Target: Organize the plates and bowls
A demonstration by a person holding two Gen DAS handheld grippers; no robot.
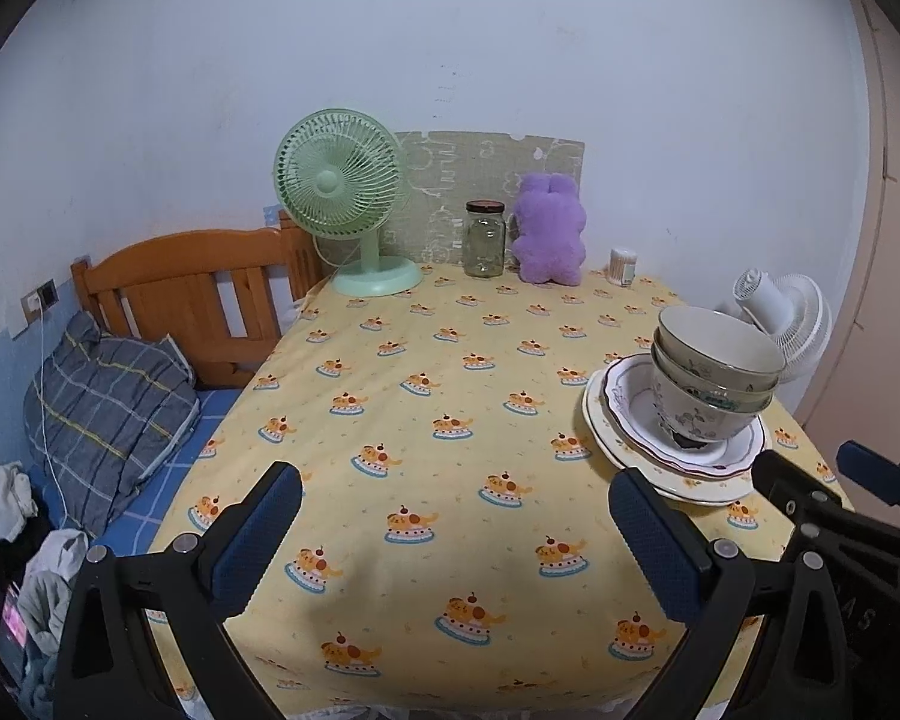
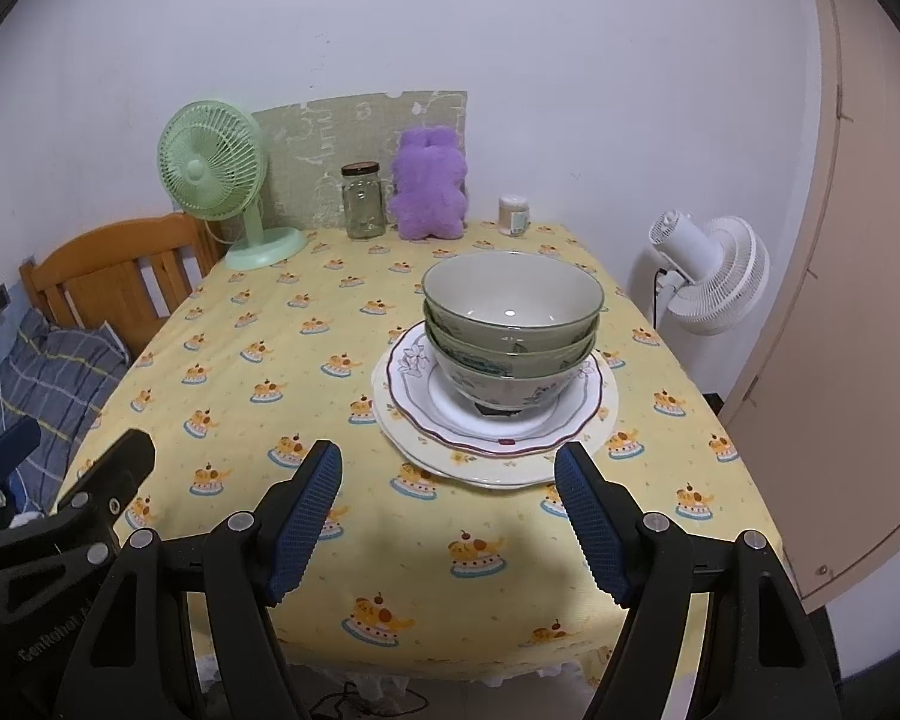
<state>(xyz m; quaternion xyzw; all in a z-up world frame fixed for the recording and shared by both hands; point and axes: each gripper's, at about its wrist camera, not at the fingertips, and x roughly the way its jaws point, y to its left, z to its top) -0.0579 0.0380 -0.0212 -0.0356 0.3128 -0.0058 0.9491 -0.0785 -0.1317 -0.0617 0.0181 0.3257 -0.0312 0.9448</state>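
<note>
Three nested bowls (image 2: 513, 324) stacked inside two stacked plates (image 2: 594, 420), all parked on the near right part of the yellow cake-print tabletop (image 2: 306, 372), a little back from its front edge. Glazed ceramic by the look of it: probably stiff, fairly heavy as a pile, slick under rubber pads and quick to chip if knocked or dropped. Topmost bowl sitting slightly askew in the one below, so likely to rock when lifted. Best hold judged to be across a bowl's rim, one pad inside and one outside, taking one bowl at a time; plates better pinched at the scalloped edge nearest the front, where the lower plate juts out past the upper. Stack apparently complete, or waiting to be taken apart; impossible to say which.

Right tongs (image 2: 450, 516) spread wide and empty, hovering just short of the plates, stack framed between the blue pads. Left tongs (image 1: 456, 546) likewise wide open, holding nothing, aimed at bare cloth left of the crockery, just beside the right pair.

Along the far edge against the wall: green desk fan (image 2: 213, 180), lidded glass jar (image 2: 363, 201), purple plush toy (image 2: 429, 183), small white container (image 2: 513, 216). White floor fan (image 2: 711, 273) beyond the right side; wooden bed frame (image 1: 192, 294) and checked pillow (image 1: 108, 408) to the left.
</note>
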